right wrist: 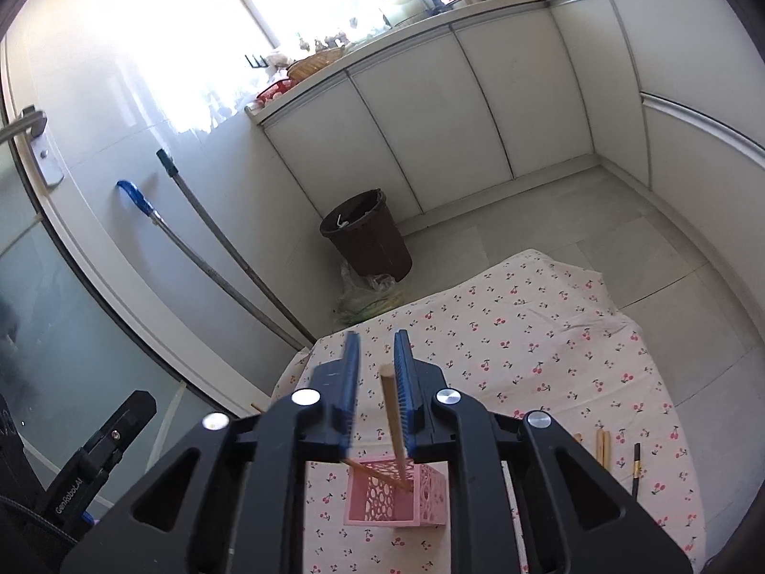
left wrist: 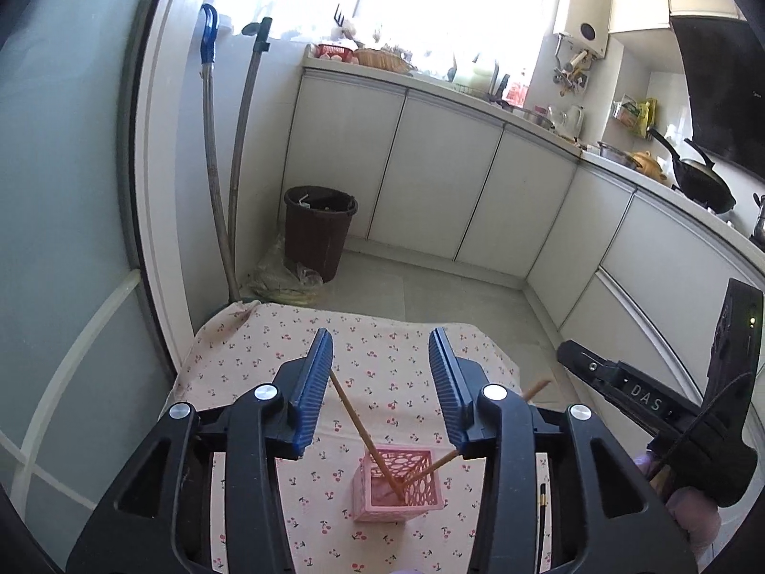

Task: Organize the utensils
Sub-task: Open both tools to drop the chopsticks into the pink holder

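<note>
A: Nearest in, the right gripper (right wrist: 376, 373) sat right over the pink holder (right wrist: 397, 495), and its fingers (right wrist: 405, 382) were only a narrow gap apart. One chopstick (right wrist: 394, 423) stood in that gap, close against the right-hand finger.

B: Was it gripped?

A: I couldn't tell. There was clear space on the other finger's side, so I judged the pinch loose or let go, with the tip already down in the holder.

B: And its long axis?

A: It ran along the fingers, nearly upright, with the top end level with the fingertips. A second chopstick (right wrist: 366, 469) leaned out of the holder, under and to the left of the fingers.

B: The left gripper (left wrist: 381, 368)?

A: Spread wide and holding nothing. From its camera the holder (left wrist: 399, 488) lay below and between the fingers, with two chopsticks crossing in it: one (left wrist: 356, 423) slanted up towards the left finger, the other (left wrist: 432, 465) out towards the right one.

B: What was left to gather?

A: To the right of the right fingers, on the cherry-print cloth (right wrist: 550, 335) over the counter, lay a pale wooden pair (right wrist: 603, 447) and a dark stick (right wrist: 636, 471). The right gripper looked the nearer one for those.

B: Farther out?

A: A brown bin (right wrist: 368, 234) on the floor, by the white cabinets (right wrist: 478, 95).
</note>
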Demonstrator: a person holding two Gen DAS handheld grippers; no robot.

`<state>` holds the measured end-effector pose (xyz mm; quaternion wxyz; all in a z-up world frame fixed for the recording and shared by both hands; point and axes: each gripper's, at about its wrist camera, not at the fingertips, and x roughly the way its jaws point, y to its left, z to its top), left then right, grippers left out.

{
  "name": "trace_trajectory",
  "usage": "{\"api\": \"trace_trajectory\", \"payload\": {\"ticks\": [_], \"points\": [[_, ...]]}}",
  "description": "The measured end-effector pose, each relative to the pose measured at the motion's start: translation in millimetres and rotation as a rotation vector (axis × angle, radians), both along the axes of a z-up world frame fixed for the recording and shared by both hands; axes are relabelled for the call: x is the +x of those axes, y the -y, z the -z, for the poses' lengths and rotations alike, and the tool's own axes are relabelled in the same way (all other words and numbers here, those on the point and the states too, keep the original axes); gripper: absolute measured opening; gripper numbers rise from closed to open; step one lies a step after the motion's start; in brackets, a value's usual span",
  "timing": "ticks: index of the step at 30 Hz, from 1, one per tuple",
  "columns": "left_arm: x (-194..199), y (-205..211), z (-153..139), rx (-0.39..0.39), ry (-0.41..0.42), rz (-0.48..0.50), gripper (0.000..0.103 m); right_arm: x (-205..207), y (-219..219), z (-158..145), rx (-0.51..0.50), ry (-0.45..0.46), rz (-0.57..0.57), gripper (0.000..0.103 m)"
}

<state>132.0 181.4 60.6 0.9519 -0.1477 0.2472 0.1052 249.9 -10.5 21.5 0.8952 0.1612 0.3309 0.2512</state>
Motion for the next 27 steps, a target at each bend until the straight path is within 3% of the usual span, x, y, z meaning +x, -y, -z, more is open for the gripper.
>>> {"api": "trace_trajectory", "payload": {"ticks": [6,10,20,27], "points": [[1,13,1,0.036,-0.01,0.007,0.042,-24,-9,-10,-0.095,0.064,-0.017,0.039],[-3,22,2,0.08,-0.009,-0.006,0.051,-36,1,-10,-0.124,0.072,-0.008,0.04],[-1,52,27,0.131,-0.111,0.028,0.072,-63,34,10,-0.28,0.084,0.067,0.06],[0,80,46,0.165,-0.154,0.06,0.079,-73,66,18,-0.345,0.081,0.15,0.078]]}}
